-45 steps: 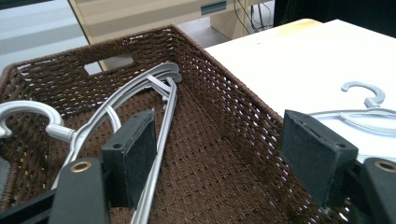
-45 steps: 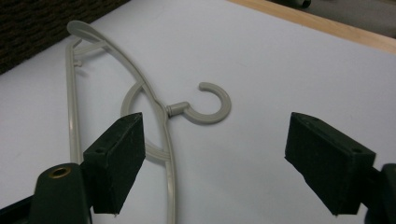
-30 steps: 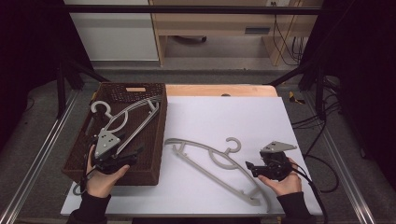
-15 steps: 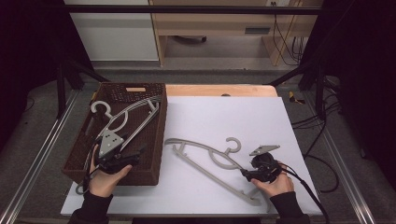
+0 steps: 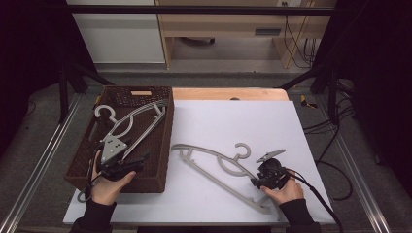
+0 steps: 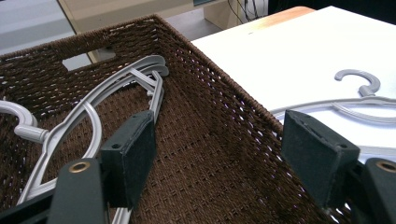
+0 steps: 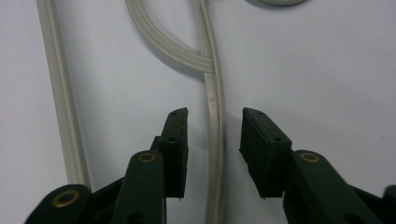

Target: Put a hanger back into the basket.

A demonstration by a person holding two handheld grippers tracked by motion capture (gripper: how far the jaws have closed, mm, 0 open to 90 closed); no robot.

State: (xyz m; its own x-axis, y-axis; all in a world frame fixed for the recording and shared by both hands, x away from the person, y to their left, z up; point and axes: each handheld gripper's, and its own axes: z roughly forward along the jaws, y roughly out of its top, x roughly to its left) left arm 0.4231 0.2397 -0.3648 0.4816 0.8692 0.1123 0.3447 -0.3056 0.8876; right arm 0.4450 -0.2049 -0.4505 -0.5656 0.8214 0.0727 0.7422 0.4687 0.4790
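High view first, sweeping from the left: the woven basket sits at the table's left edge with hangers already inside — how many are stacked there I can't make out — and the left gripper hovers over the basket's near end, jaws wide apart with nothing between them. Moving right across the white table, one grey hanger lies flat, hook pointing away from the person, well clear of the basket. At its right end, the right gripper is down on it, jaws just now closing in. So, by my read, part of the job is done, with hangers in the basket, and this one is left to be lifted and carried over. Left gripper view gives what the overhead can't: both pads spread over bare basket weave, the basket's hangers lying off to one side, untouched. Right gripper view settles the grab: the hanger's arm runs straight up between the two pads, a sliver of table showing on either side, so no squeeze yet, just a neat straddle.
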